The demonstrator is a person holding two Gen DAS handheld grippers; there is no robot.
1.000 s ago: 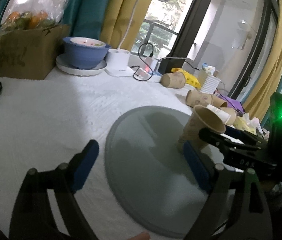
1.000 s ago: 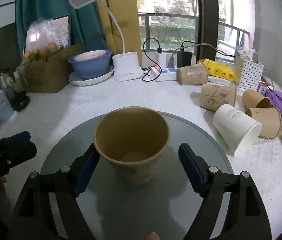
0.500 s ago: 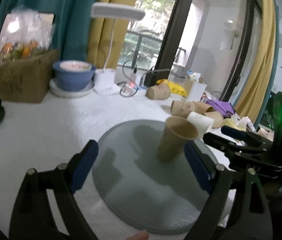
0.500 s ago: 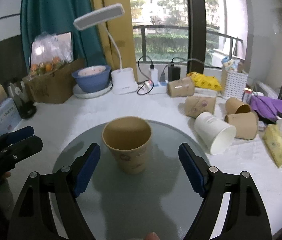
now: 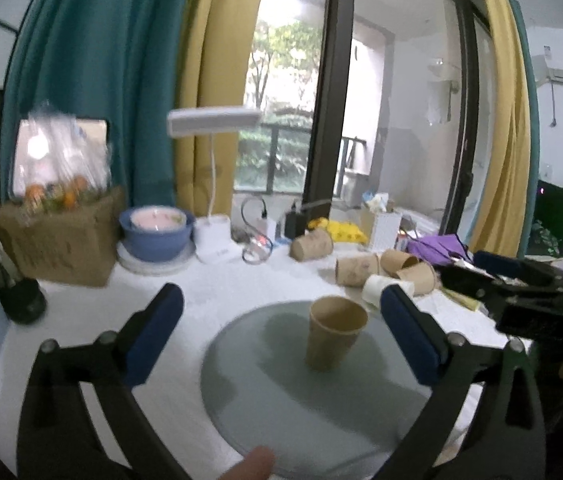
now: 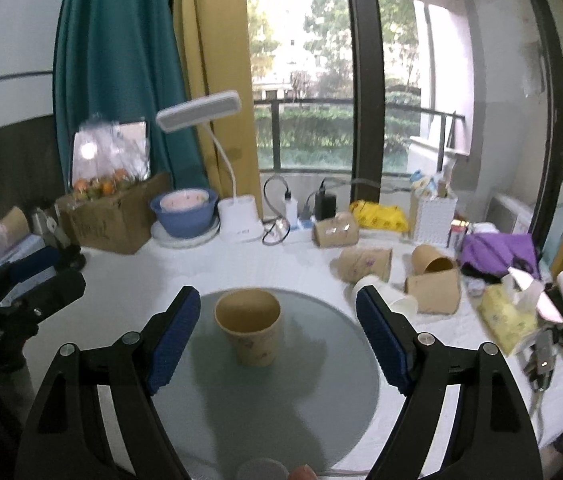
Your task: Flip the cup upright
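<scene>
A brown paper cup (image 6: 250, 326) stands upright, mouth up, on a round grey glass plate (image 6: 281, 408). It also shows in the left wrist view (image 5: 333, 338) on the plate (image 5: 281, 400). My right gripper (image 6: 277, 332) is open and empty, pulled back from the cup, which sits between and beyond its blue pads (image 6: 173, 330). My left gripper (image 5: 281, 332) is open and empty, set back to the cup's left. The right gripper shows from the side in the left wrist view (image 5: 493, 276).
Several paper cups (image 6: 365, 264) lie on their sides on the white tablecloth behind the plate. A white desk lamp (image 6: 237, 220), a blue bowl (image 6: 185, 216), a cardboard box (image 6: 113, 220), a tissue pack (image 6: 509, 316) and purple cloth (image 6: 497, 252) stand around.
Both grippers have drawn back and risen away from the upright cup, which now looks smaller and farther off. The cup stays standing on the plate.
</scene>
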